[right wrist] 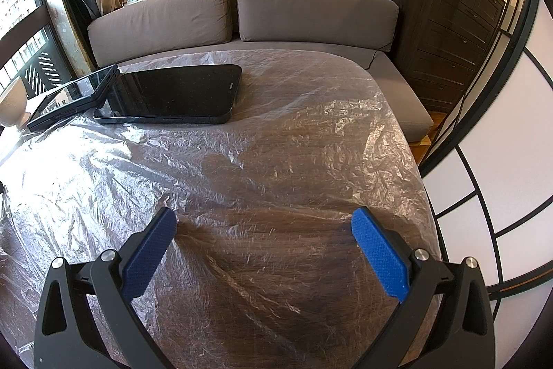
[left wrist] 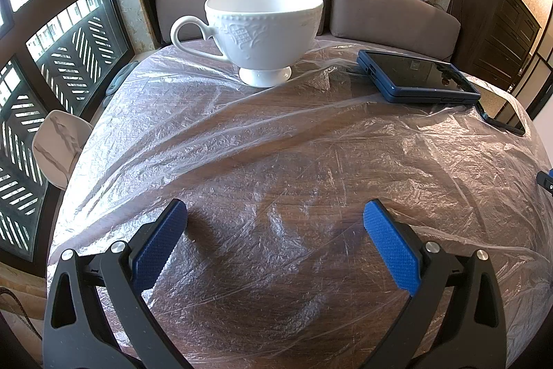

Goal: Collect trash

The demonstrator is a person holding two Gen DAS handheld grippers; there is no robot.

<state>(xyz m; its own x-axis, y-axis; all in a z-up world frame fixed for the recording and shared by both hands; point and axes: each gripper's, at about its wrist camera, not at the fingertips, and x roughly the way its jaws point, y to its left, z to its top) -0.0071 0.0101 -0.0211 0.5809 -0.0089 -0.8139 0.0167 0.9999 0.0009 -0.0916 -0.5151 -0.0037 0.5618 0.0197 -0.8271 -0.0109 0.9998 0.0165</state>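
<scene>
Plastic sheet (left wrist: 276,134) covers table; left gripper (left wrist: 274,213), right gripper (right wrist: 264,220) both spread, empty.

Near table half free; cup (left wrist: 264,33), tablet (left wrist: 418,78), phone (right wrist: 172,94) block far side.

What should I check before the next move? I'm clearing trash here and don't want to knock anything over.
1. Left hand-held gripper open, holding nothing: ok.
2. Right hand-held gripper open, holding nothing: ok.
3. White cup upright, apart from both grippers: ok.
4. Blue-cased device and black phone flat on the plastic sheet: ok.
5. Loose trash visible on the table: not ok, none seen.
6. Cup contents: cannot tell.
</scene>
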